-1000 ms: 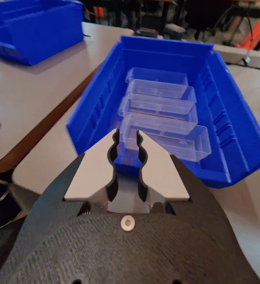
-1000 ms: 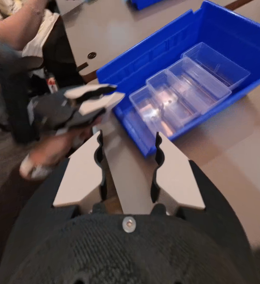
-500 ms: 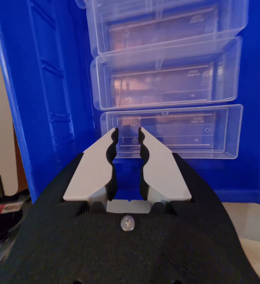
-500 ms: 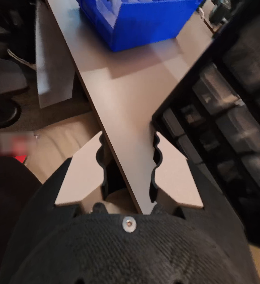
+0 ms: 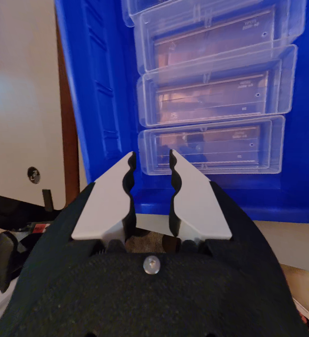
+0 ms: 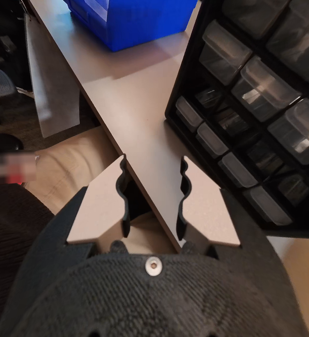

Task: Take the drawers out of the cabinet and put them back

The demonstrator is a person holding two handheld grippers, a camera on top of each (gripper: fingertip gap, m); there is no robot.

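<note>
Dim warm indoor light, motion blur throughout, wide-angle edge distortion, soft shadows

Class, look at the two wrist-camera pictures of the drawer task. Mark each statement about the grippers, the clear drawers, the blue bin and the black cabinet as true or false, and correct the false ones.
1. The left gripper is open and holds nothing. True.
2. The clear drawers lie inside the blue bin. True.
3. The right gripper is shut on a drawer. False: its jaws are apart and empty, above the edge of the table.
4. Every slot in the black cabinet has a drawer in it. False: several slots in one column look open and dark.
5. The blue bin stands on top of the cabinet. False: it rests on the table beside it.
</note>
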